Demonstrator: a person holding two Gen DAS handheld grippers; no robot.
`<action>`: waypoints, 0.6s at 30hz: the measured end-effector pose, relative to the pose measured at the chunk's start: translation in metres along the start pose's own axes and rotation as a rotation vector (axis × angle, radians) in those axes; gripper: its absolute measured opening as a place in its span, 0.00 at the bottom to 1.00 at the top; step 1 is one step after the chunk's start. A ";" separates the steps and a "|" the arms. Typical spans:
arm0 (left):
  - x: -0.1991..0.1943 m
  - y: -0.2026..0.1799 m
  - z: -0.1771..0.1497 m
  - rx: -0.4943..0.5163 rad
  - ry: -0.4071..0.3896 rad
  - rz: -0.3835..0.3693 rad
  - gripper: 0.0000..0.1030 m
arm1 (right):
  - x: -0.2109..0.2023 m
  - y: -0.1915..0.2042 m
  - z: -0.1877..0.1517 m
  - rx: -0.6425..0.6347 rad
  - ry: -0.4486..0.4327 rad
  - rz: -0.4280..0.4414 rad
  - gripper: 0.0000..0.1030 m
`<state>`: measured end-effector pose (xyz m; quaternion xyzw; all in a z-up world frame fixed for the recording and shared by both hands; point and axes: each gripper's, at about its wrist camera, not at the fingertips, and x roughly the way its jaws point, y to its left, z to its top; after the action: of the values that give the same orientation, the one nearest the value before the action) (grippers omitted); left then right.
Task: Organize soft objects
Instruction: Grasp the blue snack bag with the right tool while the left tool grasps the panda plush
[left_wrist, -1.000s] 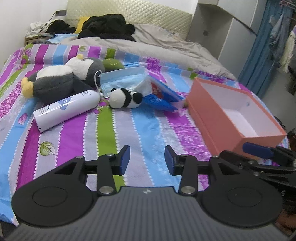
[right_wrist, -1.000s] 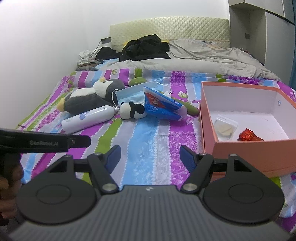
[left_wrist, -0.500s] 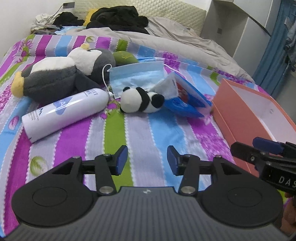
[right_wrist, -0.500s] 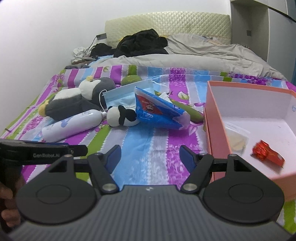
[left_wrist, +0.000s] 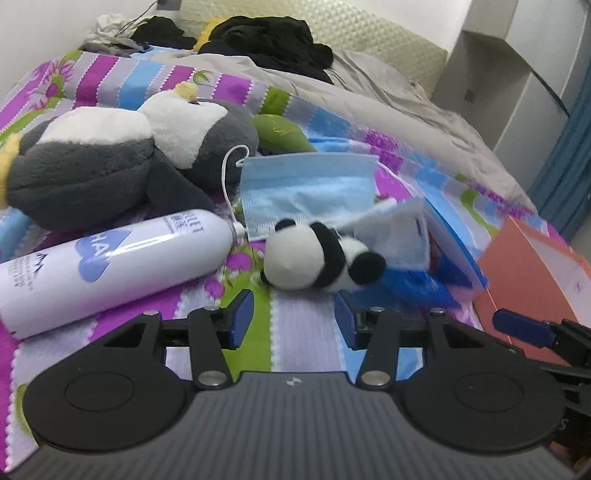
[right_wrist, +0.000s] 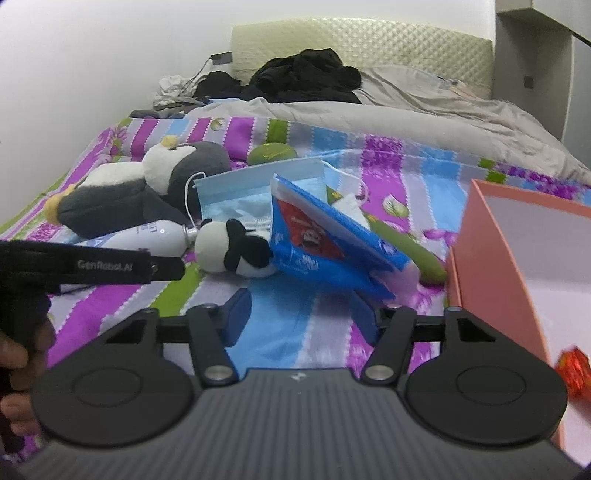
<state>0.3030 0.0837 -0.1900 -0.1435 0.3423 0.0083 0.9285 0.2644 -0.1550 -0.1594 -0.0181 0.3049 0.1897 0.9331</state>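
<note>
A small panda plush (left_wrist: 314, 258) lies on the striped bedspread; it also shows in the right wrist view (right_wrist: 232, 253). My left gripper (left_wrist: 293, 317) is open and empty just short of it. A big grey penguin plush (left_wrist: 118, 162) lies at the back left, also in the right wrist view (right_wrist: 129, 195). A blue face mask (left_wrist: 306, 188) lies behind the panda. My right gripper (right_wrist: 301, 314) is open and empty in front of a blue tissue pack (right_wrist: 325, 243).
A white spray bottle (left_wrist: 110, 258) lies left of the panda. An open salmon box (right_wrist: 517, 258) stands on the right with a red wrapper (right_wrist: 574, 373) inside. A green plush (left_wrist: 280, 133) and a grey duvet (right_wrist: 406, 122) lie farther back.
Both grippers have moved forward toward the panda and tissue pack, which now look larger and closer. Both stay open.
</note>
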 end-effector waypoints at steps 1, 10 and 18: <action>0.006 0.001 0.003 -0.004 -0.004 -0.002 0.53 | 0.005 0.001 0.003 -0.009 -0.003 0.003 0.58; 0.045 0.009 0.020 -0.065 -0.062 -0.031 0.54 | 0.043 0.006 0.017 -0.091 -0.008 0.004 0.54; 0.070 0.002 0.024 -0.040 -0.036 -0.016 0.56 | 0.063 0.013 0.018 -0.158 -0.017 -0.006 0.34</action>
<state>0.3719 0.0862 -0.2174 -0.1647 0.3242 0.0103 0.9315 0.3168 -0.1180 -0.1799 -0.0909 0.2811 0.2106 0.9319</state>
